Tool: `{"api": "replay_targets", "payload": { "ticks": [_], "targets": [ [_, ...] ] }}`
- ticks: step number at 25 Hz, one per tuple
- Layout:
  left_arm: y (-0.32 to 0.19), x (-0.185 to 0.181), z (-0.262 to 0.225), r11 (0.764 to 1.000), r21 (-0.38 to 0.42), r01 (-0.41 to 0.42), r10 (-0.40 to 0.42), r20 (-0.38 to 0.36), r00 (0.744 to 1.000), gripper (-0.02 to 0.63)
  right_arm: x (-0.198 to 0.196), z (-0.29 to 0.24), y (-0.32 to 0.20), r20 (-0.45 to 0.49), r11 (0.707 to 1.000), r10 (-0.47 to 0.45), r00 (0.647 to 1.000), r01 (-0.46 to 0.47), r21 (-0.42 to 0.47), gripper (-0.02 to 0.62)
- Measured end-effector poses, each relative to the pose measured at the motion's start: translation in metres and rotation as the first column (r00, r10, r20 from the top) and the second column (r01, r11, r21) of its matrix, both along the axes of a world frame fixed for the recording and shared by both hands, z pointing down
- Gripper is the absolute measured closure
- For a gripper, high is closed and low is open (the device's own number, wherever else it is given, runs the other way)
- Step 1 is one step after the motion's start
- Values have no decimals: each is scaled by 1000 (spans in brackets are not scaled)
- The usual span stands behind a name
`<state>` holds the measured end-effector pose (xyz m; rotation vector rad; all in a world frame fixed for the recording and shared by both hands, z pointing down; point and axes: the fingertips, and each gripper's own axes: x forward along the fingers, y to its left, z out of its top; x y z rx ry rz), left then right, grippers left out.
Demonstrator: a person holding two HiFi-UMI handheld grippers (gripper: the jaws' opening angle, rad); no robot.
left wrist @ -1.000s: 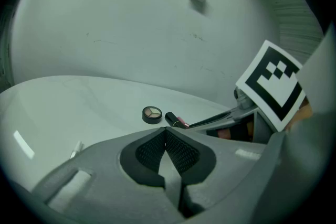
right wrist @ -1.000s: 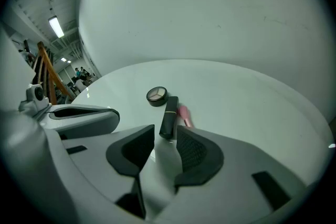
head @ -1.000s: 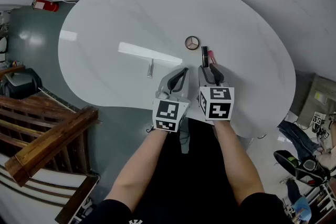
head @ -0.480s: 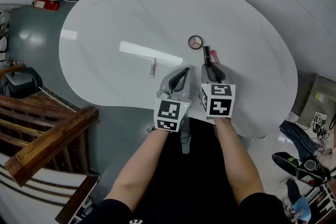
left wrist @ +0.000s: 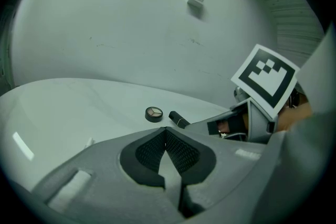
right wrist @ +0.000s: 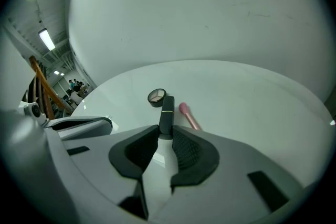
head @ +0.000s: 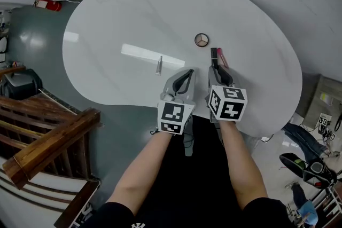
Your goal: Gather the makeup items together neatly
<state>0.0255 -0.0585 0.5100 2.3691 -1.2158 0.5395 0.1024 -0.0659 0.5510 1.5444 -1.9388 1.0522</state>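
On the white oval table (head: pixel 133 13) a round eyeshadow compact (head: pixel 201 39) lies just beyond a black lipstick tube (head: pixel 214 56), and a pink stick (head: pixel 221 57) rests against the tube's right side. My right gripper (head: pixel 216 69) has just been closing and is shut on the tube's near end (right wrist: pixel 167 115). The compact (right wrist: pixel 157 96) and pink stick (right wrist: pixel 189 115) lie right ahead of it. A small silver tube (head: pixel 159 64) lies alone to the left. My left gripper (head: pixel 188 72) hovers shut and empty beside the right one, its pads (left wrist: pixel 166 131) meeting at the tips.
The table's near edge runs just under both grippers. A wooden railing (head: pixel 48 141) stands at lower left beside the table. A red extinguisher (head: pixel 45 4) lies on the floor at upper left. Bags and shoes (head: pixel 310 163) sit on the floor at right.
The right gripper's marker cube has rolled a little. Its jaws have narrowed around the black tube. The left gripper and the items on the table have kept their places.
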Motion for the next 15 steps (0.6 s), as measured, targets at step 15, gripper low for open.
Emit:
{"api": "replay_targets", "payload": {
  "ticks": [15],
  "targets": [
    [34, -29, -21, 999, 43, -6, 7, -13, 1000, 597, -35, -32, 36, 14, 998, 15, 1000, -16, 67, 500]
  ]
}}
